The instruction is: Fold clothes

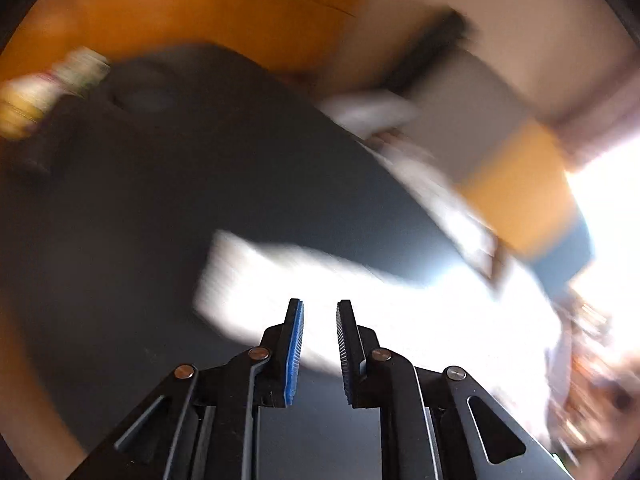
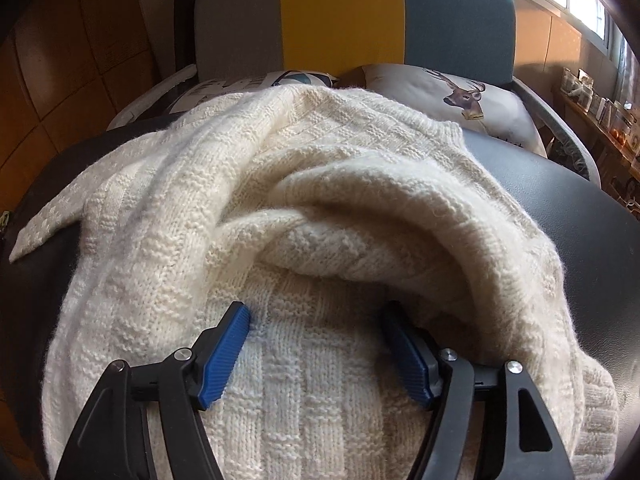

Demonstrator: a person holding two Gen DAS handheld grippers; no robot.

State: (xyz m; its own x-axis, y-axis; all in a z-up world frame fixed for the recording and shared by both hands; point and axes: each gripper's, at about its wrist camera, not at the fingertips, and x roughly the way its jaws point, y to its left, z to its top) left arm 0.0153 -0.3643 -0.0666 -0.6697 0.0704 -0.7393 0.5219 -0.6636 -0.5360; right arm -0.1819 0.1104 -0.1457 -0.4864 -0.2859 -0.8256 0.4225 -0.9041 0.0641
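the right gripper [image 2: 316, 312] is spread wide over the cream knit sweater [image 2: 280, 200], holding nothing. the sweater lies bunched on a dark table [image 2: 592, 232]. the left gripper [image 1: 319, 306], slightly parted and empty, hovers over its blurred sleeve. beyond, a deer cushion [image 2: 460, 100] rests on a striped sofa [image 2: 340, 16].
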